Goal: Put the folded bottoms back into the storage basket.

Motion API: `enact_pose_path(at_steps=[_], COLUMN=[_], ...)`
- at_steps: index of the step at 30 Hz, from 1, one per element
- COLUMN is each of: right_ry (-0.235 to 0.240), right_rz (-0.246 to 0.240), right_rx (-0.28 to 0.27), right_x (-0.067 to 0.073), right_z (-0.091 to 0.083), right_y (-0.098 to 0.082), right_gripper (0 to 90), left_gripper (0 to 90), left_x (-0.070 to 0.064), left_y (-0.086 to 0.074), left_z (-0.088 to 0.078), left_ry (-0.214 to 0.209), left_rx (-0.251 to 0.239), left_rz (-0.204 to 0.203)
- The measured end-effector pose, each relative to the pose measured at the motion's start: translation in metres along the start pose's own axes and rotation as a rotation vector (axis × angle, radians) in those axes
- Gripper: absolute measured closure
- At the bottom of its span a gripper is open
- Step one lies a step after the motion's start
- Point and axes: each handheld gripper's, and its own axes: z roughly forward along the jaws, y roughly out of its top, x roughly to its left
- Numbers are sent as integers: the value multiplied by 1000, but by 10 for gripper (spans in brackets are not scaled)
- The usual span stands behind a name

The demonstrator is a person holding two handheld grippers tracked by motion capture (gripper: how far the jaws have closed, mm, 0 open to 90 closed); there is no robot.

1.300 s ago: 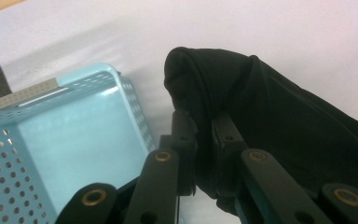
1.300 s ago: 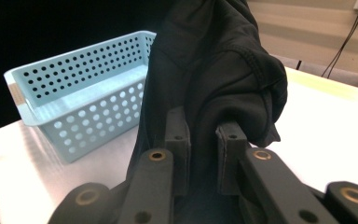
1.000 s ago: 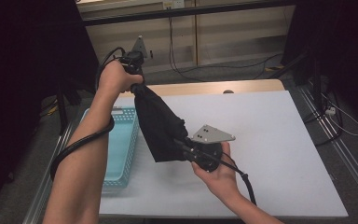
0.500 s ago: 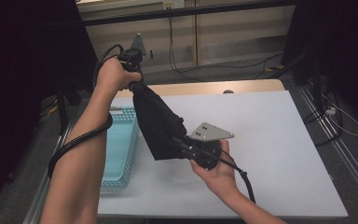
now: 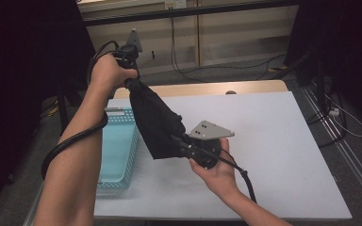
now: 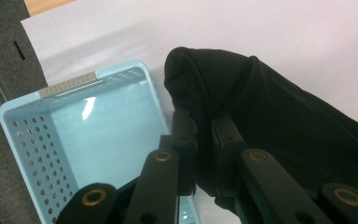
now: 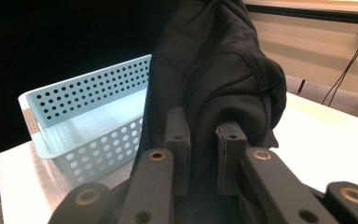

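A black garment hangs stretched above the white table between both grippers. My left gripper, raised at the back left, is shut on the cloth's upper end; its jaws pinch a bunched fold of the black garment. Lower down, toward the table's middle, my right gripper is shut on the bottom corner, and the black garment rises in folds from between its jaws. A light blue perforated basket sits on the table's left side, just beside the hanging cloth.
The basket looks hollow inside, with a grey tag on its rim. The basket stands beyond the cloth in the right gripper view. The white table spreads to the right. Cables lie on the floor behind it.
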Motion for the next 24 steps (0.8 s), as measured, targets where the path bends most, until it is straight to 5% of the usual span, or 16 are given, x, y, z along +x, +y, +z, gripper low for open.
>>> enact_pose_path(at_steps=[24], right_ry=[37], right_rz=[-11], right_rx=[-28], right_x=[16], right_z=[8], right_y=[16], right_gripper=[786], left_gripper=[825], left_x=[19], left_y=[-10], left_z=[-20], left_ry=[11], left_rx=[-1], left_rz=[-18])
